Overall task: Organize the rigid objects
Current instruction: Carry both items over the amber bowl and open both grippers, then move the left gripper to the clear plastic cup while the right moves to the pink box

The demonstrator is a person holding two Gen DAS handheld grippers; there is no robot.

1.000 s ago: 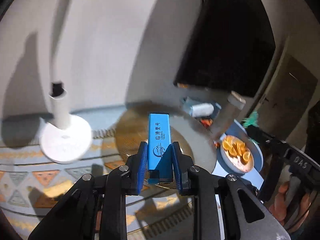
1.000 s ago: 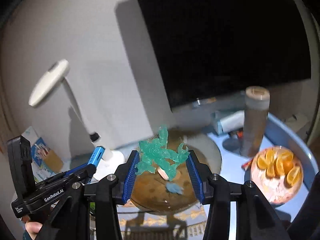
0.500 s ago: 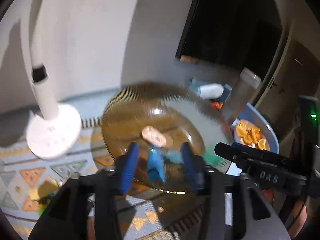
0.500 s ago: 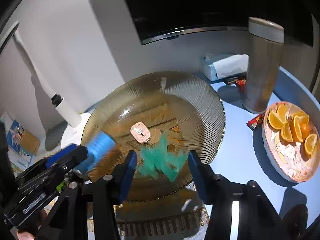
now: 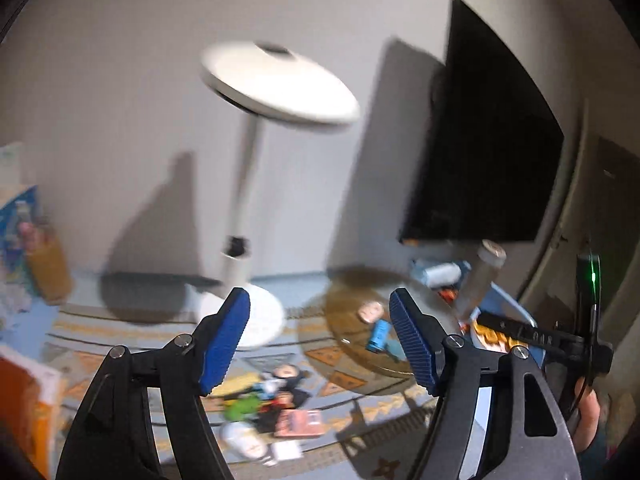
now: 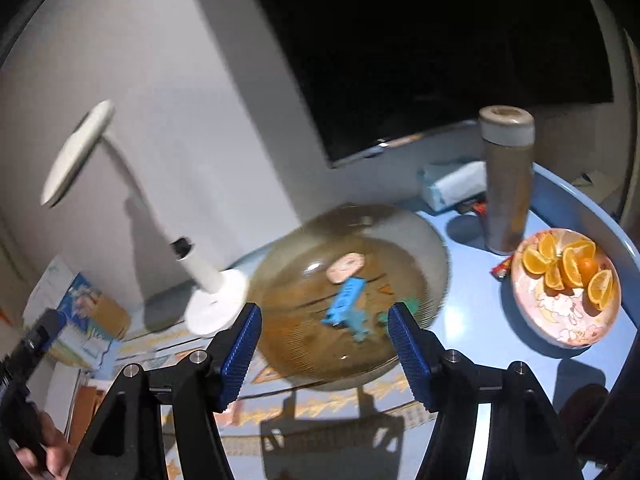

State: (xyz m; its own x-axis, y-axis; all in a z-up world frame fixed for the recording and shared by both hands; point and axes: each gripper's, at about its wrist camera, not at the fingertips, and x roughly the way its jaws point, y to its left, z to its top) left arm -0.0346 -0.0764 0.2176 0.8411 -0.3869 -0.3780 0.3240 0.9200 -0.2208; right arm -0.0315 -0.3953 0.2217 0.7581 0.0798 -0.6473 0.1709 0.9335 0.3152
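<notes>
Left wrist view shows my left gripper (image 5: pixel 320 334) wide and empty above toys (image 5: pixel 276 394) left near the table's front edge, while my right gripper (image 6: pixel 322 340), equally wide, overlooks the blue stick (image 6: pixel 346 300) already in the glass plate (image 6: pixel 434 248).

I see the blue stick (image 6: pixel 345 301) lying flat in the amber glass dish (image 6: pixel 434 256), pink eraser (image 6: pixel 346 267) beside it, teal figure (image 6: pixel 360 326) blurred

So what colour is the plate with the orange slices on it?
Pink, with pale cartoon figures on the plate; the right wrist view shows it best.
</notes>
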